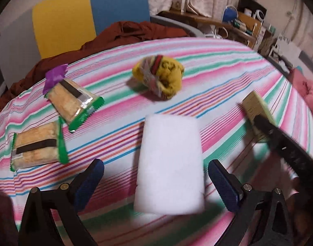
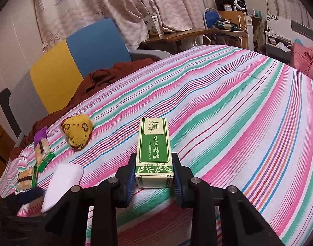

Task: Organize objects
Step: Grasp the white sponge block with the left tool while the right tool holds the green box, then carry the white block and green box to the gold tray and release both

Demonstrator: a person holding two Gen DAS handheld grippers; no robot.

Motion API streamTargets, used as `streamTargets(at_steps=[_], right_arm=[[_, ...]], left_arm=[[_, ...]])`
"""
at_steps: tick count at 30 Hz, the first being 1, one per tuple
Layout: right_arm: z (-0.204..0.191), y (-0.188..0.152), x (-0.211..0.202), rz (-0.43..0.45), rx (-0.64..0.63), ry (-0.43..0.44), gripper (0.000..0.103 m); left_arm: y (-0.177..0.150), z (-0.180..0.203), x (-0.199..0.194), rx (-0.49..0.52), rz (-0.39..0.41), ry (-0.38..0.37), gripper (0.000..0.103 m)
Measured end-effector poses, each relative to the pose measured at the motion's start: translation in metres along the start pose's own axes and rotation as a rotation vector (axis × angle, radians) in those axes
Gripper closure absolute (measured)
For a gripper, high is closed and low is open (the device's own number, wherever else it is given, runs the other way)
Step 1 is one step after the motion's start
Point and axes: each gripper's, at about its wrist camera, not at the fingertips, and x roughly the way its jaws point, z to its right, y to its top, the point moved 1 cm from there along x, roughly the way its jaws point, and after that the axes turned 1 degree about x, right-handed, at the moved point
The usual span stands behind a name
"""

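The right gripper [image 2: 154, 176] is pinching a green-and-cream essential oil box [image 2: 153, 149] by its near end, the blue pads pressing on both long sides while the box is pointing away toward twelve o'clock over the striped bedspread [image 2: 238, 112]. In the left wrist view the same box [image 1: 256, 110] is showing at three o'clock, blurred, with the black right gripper [image 1: 279, 141] on it.

The left gripper [image 1: 156, 182] is standing spread wide, its blue-padded fingers [image 1: 89, 182] sitting to either side of a white foam block [image 1: 170, 170] and not touching it. The block is lying flat on the bedspread [image 1: 218, 65], its long side running toward twelve o'clock; in the right wrist view it [image 2: 62, 184] is sitting at eight o'clock.

Beyond the block, at twelve o'clock in the left view, a yellow knitted pouch [image 1: 160, 78] with dark patterning is resting on the stripes. At ten o'clock a green-edged wafer snack packet [image 1: 74, 102] is lying tilted, with a purple wrapper [image 1: 55, 78] touching its far end. A second wafer packet [image 1: 37, 147] is lying at nine o'clock, just beside the first.

A rust-brown cloth [image 1: 136, 30] is bunching along the far edge of the bed, and a chair [image 1: 91, 14] with a yellow-and-blue back is standing behind it. Patterned curtains [image 2: 115, 4] are hanging across the wall, and a cluttered wooden desk [image 2: 187, 32] is sitting at one o'clock.
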Motion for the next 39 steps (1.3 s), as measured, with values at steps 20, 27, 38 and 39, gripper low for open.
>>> streamTargets(at_steps=[20, 27, 38, 39], right_arm=[[-0.038, -0.005, -0.021, 0.111, -0.206, -0.030, 0.072], [-0.044, -0.006, -0.021, 0.107, -0.235, -0.018, 0.072], [-0.077, -0.032, -0.033, 0.096, -0.393, 0.022, 0.072], [-0.079, -0.035, -0.034, 0.096, -0.402, 0.022, 0.072]], left_arm=[[-0.016, 0.003, -0.014, 0.020, 0.101, 0.043, 0.046], [-0.039, -0.004, -0.031, -0.020, 0.124, 0.062, 0.046], [-0.073, -0.020, -0.063, -0.102, 0.184, 0.067, 0.047], [-0.076, -0.021, -0.070, -0.110, 0.200, 0.061, 0.047]])
